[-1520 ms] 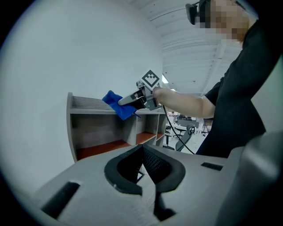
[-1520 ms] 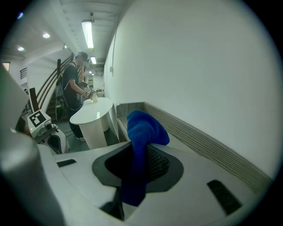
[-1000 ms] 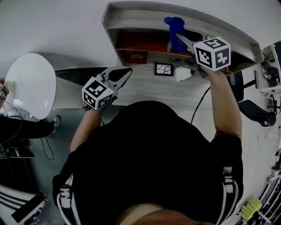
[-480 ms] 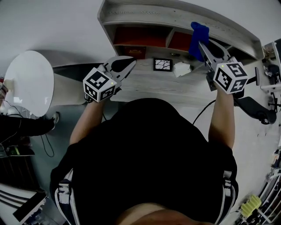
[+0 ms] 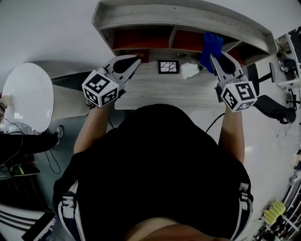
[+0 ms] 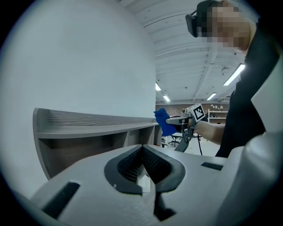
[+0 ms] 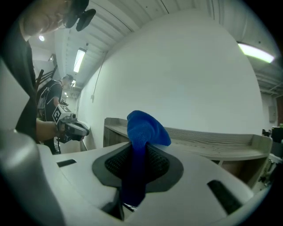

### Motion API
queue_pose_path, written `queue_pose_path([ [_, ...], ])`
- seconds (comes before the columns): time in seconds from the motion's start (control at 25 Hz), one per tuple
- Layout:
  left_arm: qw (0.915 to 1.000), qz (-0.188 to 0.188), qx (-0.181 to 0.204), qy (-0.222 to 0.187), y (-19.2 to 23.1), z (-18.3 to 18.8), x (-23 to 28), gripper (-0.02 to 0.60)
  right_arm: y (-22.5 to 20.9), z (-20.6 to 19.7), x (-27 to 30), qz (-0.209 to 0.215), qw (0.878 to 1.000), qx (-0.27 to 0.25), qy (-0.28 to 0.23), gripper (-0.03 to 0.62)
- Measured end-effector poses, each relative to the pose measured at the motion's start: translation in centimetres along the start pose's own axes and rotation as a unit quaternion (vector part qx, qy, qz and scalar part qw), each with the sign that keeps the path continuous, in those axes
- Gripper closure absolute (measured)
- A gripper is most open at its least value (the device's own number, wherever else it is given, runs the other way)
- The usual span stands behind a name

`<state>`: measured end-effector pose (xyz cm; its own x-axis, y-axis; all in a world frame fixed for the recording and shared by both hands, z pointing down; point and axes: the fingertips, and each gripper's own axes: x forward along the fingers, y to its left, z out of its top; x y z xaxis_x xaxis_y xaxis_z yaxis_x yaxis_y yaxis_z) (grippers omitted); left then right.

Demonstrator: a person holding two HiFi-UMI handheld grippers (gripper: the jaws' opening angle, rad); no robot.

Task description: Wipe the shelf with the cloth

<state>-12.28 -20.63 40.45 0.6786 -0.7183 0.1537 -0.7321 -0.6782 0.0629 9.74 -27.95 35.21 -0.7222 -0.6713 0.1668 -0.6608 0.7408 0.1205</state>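
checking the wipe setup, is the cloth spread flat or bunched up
Bunched up. The cloth is pinched between the right gripper's jaws and sticks out past them as a rounded wad.

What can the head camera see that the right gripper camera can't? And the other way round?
Only the head view shows the round white table, the small framed picture below the shelf, and the shelf's red compartments.

Only the right gripper view shows a ceiling light and, close up, the right gripper with its jaws shut on the blue cloth.

Both show the cloth, the shelf and the left gripper.
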Motion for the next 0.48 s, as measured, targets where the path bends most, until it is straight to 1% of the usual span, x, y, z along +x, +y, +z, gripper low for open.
queue_pose_path([
  [0.24,0.9999,0.000,0.004,-0.010,0.2,0.9,0.8,0.565,-0.8,-1.7,-1.1,-0.020,0.999,0.023,-0.014,0.510],
  [0.4,0.9997,-0.011,0.007,-0.020,-0.3,1.8,1.3,0.565,-2.0,-2.1,-2.3,-0.050,0.999,-0.001,-0.015,0.510],
  [0.48,0.9996,-0.017,0.005,-0.021,-0.5,2.0,1.5,0.565,-2.6,-2.1,-2.9,-0.061,0.998,0.000,-0.020,0.510],
])
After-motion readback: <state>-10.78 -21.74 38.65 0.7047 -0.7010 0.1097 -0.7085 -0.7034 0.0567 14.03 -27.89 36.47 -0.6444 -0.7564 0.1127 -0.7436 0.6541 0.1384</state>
